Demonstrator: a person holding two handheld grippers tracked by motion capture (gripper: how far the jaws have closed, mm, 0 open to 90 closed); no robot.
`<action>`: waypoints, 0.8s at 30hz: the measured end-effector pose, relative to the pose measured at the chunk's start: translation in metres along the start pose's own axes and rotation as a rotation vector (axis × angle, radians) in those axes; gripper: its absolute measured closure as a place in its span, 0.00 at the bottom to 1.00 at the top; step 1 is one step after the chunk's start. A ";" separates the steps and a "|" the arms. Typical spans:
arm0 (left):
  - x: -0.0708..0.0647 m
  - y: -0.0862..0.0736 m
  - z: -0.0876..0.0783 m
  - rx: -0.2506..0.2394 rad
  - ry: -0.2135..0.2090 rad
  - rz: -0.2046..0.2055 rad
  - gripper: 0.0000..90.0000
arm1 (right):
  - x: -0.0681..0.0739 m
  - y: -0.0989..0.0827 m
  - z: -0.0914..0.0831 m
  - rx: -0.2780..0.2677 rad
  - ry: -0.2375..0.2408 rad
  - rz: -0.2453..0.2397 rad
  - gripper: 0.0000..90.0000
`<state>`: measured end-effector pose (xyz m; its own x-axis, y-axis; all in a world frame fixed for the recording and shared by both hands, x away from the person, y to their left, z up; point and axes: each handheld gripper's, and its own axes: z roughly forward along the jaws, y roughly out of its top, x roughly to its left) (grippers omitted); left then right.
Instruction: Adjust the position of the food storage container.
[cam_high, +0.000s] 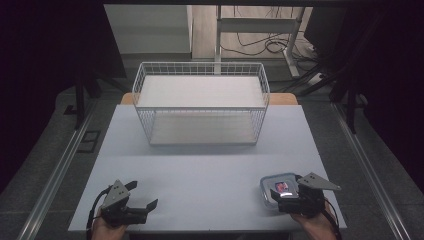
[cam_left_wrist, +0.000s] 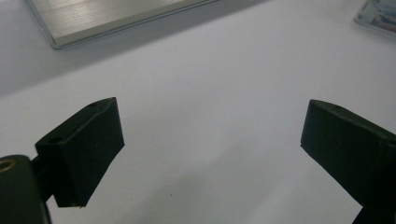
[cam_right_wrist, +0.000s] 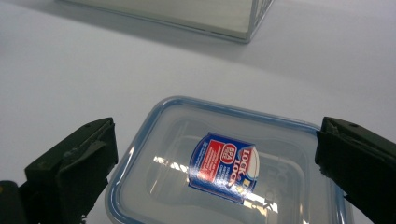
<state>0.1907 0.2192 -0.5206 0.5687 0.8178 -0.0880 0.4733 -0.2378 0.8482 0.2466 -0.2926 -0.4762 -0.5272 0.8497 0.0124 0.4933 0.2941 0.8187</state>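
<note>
Two tongs in play here, one per hand, both sitting low at the near edge of the white desk (cam_high: 205, 150). Right tongs (cam_high: 289, 192) are parked over a clear plastic food container (cam_high: 278, 192) with a blue-rimmed lid, which sits flat on the desk at the near right corner. From the right gripper view you can see the container (cam_right_wrist: 224, 163) lying between the two black jaws, with a red and blue brand sticker (cam_right_wrist: 223, 168) in the middle of the lid. Those jaws are spread wide, one off each side of the lid; the left one is close to the rim but I can't tell if it actually touches. So it's released, not clamped on anything. Left tongs (cam_high: 142, 195) are over at the near left corner, well apart from the container, also spread wide with just bare desk between the jaws in the left gripper view, so released too. Farther back, in the middle of the desk, sits a white wire basket (cam_high: 200, 102) with a pale flat bottom, standing upright and well apart from both hands. In the left gripper view a corner of the container (cam_left_wrist: 378, 14) just peeks in at the top right edge.
</note>
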 end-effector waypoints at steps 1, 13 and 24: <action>0.000 0.000 0.000 0.000 0.000 0.000 0.06 | 0.000 0.000 0.000 0.000 0.000 0.000 0.00; 0.000 -0.001 0.004 0.019 -0.007 0.006 0.05 | -0.006 0.000 -0.003 0.032 -0.020 0.050 0.08; 0.001 -0.002 0.004 0.020 -0.012 -0.001 0.05 | -0.029 -0.002 -0.018 0.033 -0.048 0.049 0.62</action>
<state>0.1931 0.2178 -0.5245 0.5763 0.8116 -0.0952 0.4868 -0.2474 0.8378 0.2487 -0.3257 -0.4681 -0.4684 0.8832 0.0244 0.5407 0.2647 0.7985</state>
